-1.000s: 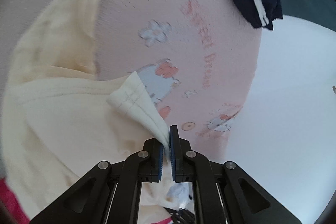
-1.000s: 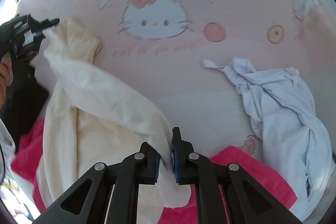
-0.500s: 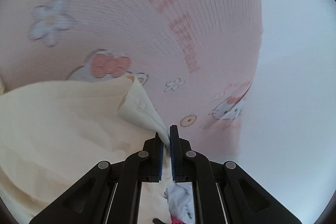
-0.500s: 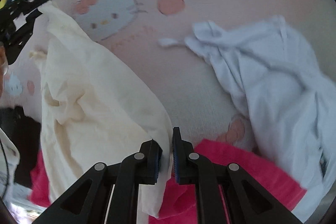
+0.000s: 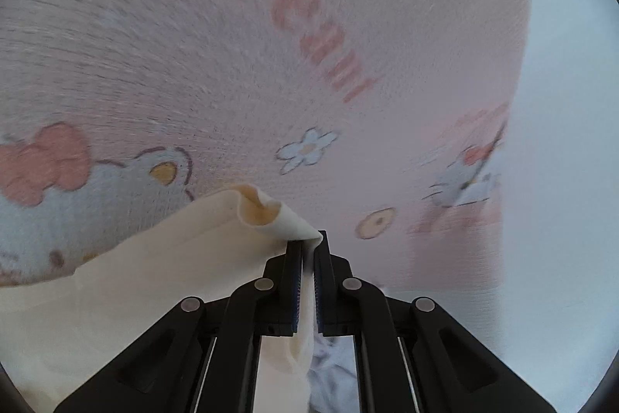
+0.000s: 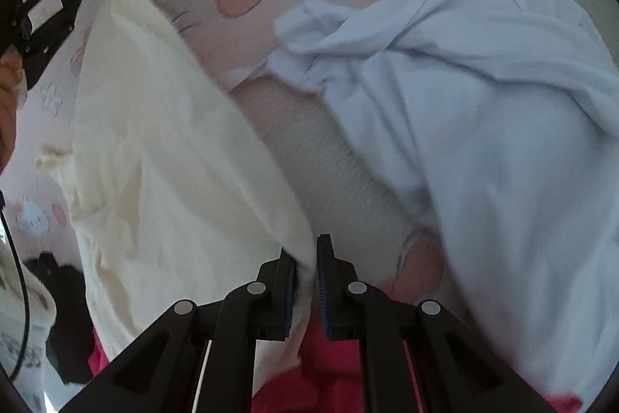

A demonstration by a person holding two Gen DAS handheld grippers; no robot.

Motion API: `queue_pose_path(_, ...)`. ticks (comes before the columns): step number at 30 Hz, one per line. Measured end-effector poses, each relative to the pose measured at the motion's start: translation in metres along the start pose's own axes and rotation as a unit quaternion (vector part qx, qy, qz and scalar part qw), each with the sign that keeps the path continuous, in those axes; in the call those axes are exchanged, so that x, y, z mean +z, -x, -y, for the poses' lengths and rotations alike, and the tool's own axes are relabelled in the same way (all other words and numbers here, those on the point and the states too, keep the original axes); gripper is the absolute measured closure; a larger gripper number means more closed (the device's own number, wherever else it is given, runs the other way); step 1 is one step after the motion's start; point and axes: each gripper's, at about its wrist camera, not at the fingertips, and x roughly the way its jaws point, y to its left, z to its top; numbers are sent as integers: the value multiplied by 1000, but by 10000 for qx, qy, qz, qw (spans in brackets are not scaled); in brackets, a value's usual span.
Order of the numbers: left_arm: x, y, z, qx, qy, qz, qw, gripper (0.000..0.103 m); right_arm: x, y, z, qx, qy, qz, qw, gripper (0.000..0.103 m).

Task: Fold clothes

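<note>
Both grippers are clamped down tight on the same cream garment (image 6: 162, 149). The left gripper (image 5: 307, 250) pinches a hemmed corner of it, with the edge curling up just past the fingertips. The right gripper (image 6: 307, 258) has another edge of it squeezed between its blue pads, so the cloth hangs stretched between the two; in the right wrist view you can see the left one at the far end, top left.

Right beside the cream piece there's a crumpled pale blue-white garment (image 6: 464, 95), close but with a strip of blanket showing between them. Under the right gripper is something bright pink-red (image 6: 332, 386), and a dark item (image 6: 65, 297) sits at the lower left, too blurry to say what.

Everything's on a pink blanket (image 5: 271, 64) with cartoon cats, flowers and red lettering. Past its right edge is a plain pale surface (image 5: 561, 180). Motion blur all over.
</note>
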Motion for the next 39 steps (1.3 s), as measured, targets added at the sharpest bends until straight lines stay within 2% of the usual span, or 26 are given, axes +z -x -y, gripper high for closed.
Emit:
queue_pose_path(6,7,-49,-7,376,-15,-189,9991,99,5,-6,6,94,109,-54,9999,95)
queue_pose_path(12,6,-80,0,931,-438,-562,9931,99,15,-9,21,294,-229,-286,9989,99)
queue_pose_path(14,7,-84,-2,958,-277,-723,9924,98,19,-10,19,193,-211,-435,9986,98)
queue_pose_path(17,7,-81,-12,862,353,-976,9909,94,23,-10,9,-49,-26,-593,9982,94)
queue_pose_path(18,6,-80,-14,777,510,-1100,9896,92,23,-9,6,-105,-1,-623,9980,89)
queue_pose_path(19,5,-78,-14,733,593,-1207,9882,87,23,-7,4,-117,4,-626,9980,74)
queue_pose_path(20,4,-75,-13,775,592,-1236,9875,73,23,-4,3,-113,-19,-602,9981,65)
queue_pose_path(21,2,-69,-12,837,575,-1224,9873,61,22,2,2,-162,-42,-563,9983,50)
queue_pose_path(22,1,-64,-11,899,558,-1211,9870,36,21,8,0,-238,-61,-520,9983,44)
queue_pose_path(23,0,-58,-10,907,570,-1167,9874,29,20,15,-1,-292,-45,-466,9985,43)
queue_pose_path(27,-7,-31,-16,526,944,-1121,9878,29,11,44,-12,-407,154,-311,9986,39)
queue_pose_path(30,-19,-17,-10,475,936,-1216,9870,29,0,60,-21,-476,268,-226,9982,39)
queue_pose_path(37,-54,32,-3,639,318,-1267,9894,29,-27,100,-9,-563,393,16,9976,39)
queue_pose_path(39,-63,48,-2,688,200,-1247,9896,29,-19,98,-13,-514,326,166,9980,39)
